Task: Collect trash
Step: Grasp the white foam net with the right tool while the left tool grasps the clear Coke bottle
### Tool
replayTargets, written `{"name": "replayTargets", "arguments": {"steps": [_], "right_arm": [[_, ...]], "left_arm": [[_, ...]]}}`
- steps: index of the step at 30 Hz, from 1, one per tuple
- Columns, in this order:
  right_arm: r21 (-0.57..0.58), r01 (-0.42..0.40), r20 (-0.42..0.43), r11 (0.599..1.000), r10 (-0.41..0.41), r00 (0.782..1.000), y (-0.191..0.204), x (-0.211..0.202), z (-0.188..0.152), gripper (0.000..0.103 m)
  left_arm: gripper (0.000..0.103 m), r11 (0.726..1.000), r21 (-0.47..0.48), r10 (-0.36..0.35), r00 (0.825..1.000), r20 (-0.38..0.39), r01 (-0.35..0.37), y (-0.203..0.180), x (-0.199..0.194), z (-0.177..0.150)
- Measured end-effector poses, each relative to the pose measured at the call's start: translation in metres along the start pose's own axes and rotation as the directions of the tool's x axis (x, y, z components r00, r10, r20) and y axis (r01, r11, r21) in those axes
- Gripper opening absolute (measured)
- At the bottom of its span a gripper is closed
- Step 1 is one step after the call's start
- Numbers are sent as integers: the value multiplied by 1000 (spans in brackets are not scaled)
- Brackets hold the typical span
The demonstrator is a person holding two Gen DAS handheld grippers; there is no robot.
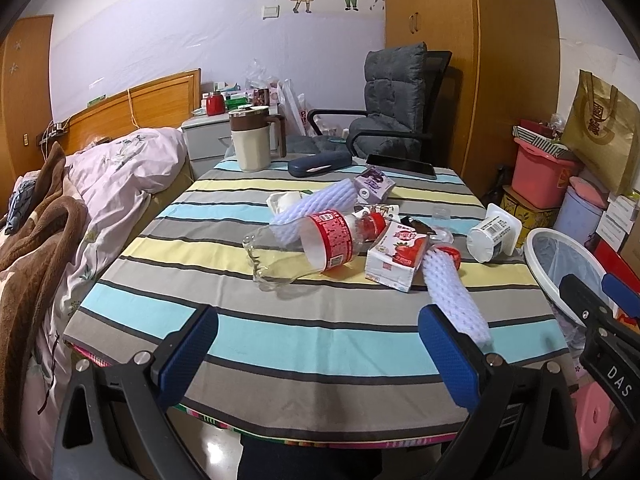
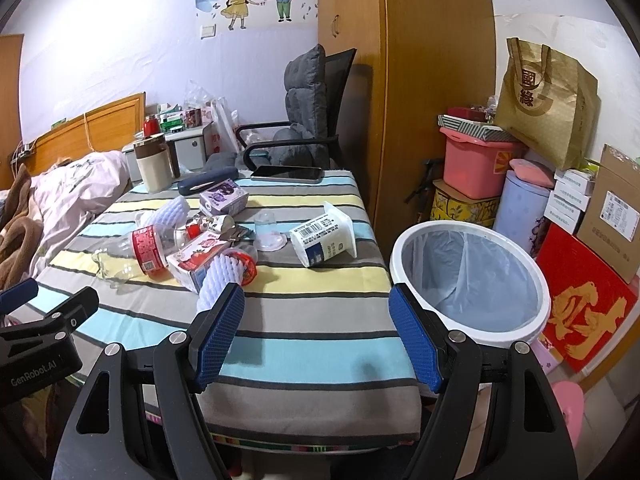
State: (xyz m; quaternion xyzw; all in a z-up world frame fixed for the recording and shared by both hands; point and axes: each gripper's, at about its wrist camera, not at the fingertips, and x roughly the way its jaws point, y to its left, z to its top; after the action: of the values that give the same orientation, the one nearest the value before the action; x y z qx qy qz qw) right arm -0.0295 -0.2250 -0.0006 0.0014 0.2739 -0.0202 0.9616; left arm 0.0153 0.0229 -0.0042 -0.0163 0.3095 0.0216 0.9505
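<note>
Now hovering, left gripper (image 1: 318, 344) and right gripper (image 2: 316, 332) both spread wide, empty, near the striped table (image 1: 280, 344) edge.

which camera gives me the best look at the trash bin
The right wrist view: the white trash bin shows its whole rim and the liner bag inside, standing beside the table. The left wrist view catches only part of its rim at the right edge, behind the right gripper.

Bottle (image 1: 304, 246) and cartons on table (image 1: 280, 344), bin (image 2: 468, 280) right
</note>
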Motion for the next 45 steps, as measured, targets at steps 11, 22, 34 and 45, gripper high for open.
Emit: {"name": "replayTargets", "arguments": {"steps": [11, 22, 34, 45], "right_arm": [[-8, -218, -83, 976, 216, 973, 20, 35, -10, 76], [-45, -258, -220, 965, 242, 945, 46, 74, -11, 51], [-38, -276, -233, 960, 260, 937, 34, 71, -4, 25], [-16, -276, -190, 961, 268, 944, 20, 66, 8, 24]], "left_arm": [[101, 997, -35, -69, 996, -54, 67, 44, 32, 8], [100, 989, 12, -145, 983, -111, 147, 69, 71, 29], [100, 934, 253, -212, 961, -177, 253, 43, 115, 67], [90, 871, 354, -225, 918, -326, 340, 19, 149, 70]]}}
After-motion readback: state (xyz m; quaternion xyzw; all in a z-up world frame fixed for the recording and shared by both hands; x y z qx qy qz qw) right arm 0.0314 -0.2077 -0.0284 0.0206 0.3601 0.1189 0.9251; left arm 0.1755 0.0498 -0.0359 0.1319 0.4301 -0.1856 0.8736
